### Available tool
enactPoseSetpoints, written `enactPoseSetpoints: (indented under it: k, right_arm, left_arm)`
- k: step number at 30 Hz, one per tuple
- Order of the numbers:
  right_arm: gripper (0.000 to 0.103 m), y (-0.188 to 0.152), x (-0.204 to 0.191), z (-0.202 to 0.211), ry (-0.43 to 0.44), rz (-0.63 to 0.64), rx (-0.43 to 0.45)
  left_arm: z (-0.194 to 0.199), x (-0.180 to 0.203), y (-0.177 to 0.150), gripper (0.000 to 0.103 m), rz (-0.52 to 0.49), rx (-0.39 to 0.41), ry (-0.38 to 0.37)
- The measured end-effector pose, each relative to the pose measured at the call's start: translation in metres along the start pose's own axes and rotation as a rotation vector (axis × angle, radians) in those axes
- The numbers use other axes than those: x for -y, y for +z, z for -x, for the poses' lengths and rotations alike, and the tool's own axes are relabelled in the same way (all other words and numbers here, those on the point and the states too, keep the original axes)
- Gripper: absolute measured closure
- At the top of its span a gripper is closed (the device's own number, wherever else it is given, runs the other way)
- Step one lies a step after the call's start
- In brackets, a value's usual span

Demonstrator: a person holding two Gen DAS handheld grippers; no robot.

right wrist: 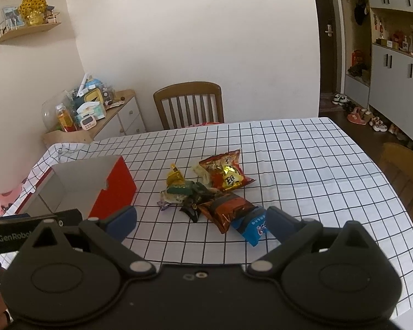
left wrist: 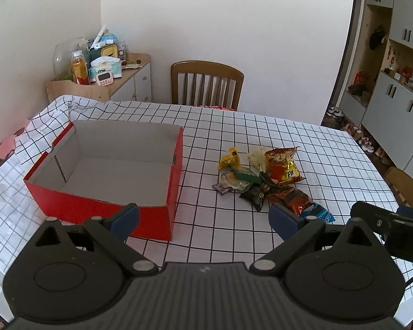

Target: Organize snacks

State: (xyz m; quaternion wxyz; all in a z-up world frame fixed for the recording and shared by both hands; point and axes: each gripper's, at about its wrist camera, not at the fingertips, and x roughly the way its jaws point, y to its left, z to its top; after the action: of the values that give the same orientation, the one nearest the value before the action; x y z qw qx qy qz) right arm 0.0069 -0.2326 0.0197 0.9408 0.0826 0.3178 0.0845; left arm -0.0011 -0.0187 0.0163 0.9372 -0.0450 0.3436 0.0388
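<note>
Lying in a messy heap, the snack packets (right wrist: pixel 212 192) are shiny and crinkly: a red and gold bag (right wrist: pixel 225 173), a yellow one (right wrist: pixel 174 177), a dark brown one (right wrist: pixel 224 211) and a blue one (right wrist: pixel 252 227) at the near end. The heap sits on the checked tablecloth (right wrist: pixel 303 165). The right gripper (right wrist: pixel 201 221) has its jaws spread wide with nothing in them, and the blue packet lies just past them, close to the right-side finger. The left gripper (left wrist: pixel 203 217) is spread wide too and holds nothing; the heap lies ahead of it, toward its right finger. A red box (left wrist: pixel 107 176) with its top off and nothing inside sits ahead toward its left finger, beside the heap but apart from it.
</note>
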Motion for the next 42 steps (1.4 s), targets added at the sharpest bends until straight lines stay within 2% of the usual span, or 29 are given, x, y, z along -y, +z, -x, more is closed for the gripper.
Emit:
enactPoseSetpoints:
  k: [33, 42]
  right_arm:
    - [0.006, -0.01, -0.017, 0.009, -0.052, -0.012, 0.047]
    - [0.007, -0.005, -0.002, -0.003, -0.031, -0.019, 0.034]
  left_arm:
    - [0.004, -0.007, 0.001, 0.002, -0.054, 0.013, -0.049]
    - [-0.011, 0.005, 0.005, 0.002, -0.053, -0.007, -0.04]
